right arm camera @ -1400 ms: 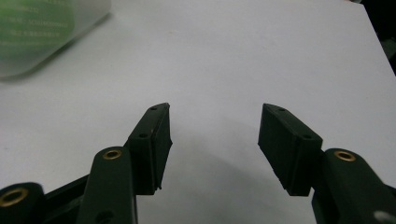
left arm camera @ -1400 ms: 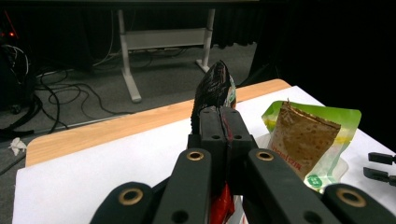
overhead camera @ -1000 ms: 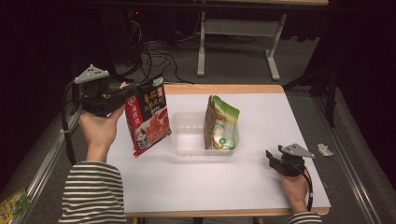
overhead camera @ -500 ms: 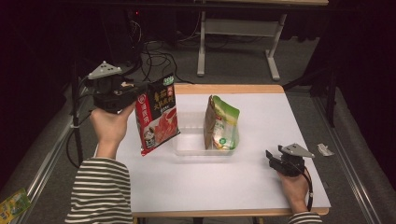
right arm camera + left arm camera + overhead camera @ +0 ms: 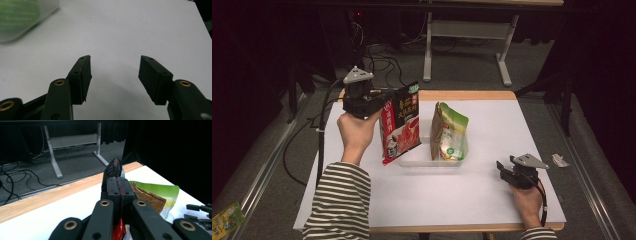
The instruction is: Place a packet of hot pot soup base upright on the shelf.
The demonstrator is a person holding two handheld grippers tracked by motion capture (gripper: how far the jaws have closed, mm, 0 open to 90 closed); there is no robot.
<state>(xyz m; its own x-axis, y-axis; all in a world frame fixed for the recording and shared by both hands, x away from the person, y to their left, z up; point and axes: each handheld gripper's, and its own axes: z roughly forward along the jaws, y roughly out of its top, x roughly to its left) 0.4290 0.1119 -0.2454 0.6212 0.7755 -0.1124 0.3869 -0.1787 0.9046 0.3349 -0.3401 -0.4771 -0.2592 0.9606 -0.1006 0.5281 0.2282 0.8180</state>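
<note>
My left gripper (image 5: pixel 379 101) is shut on the top edge of a red snack bag (image 5: pixel 400 125), which hangs upright over the left end of a clear plastic tub (image 5: pixel 424 159) at the table's middle. In the left gripper view the closed jaws pinch the bag's dark top seam (image 5: pixel 112 170). A green bag (image 5: pixel 448 132) stands upright inside the tub, its opened top showing as a green bag (image 5: pixel 157 195) just beyond my jaws. My right gripper (image 5: pixel 504 170) rests open on the white tabletop near the front right, with nothing between its fingers (image 5: pixel 83 75).
The white table surface (image 5: pixel 452 195) has a wooden far edge (image 5: pixel 467 95). A small scrap lies off the right edge (image 5: pixel 559 160). Cables and a desk frame (image 5: pixel 462 30) stand on the floor behind. A green packet (image 5: pixel 227 220) lies on the floor at bottom left.
My left gripper has carried the red bag rightward and a little down, from the table's left edge to the tub's left end. The right gripper has stayed still.
</note>
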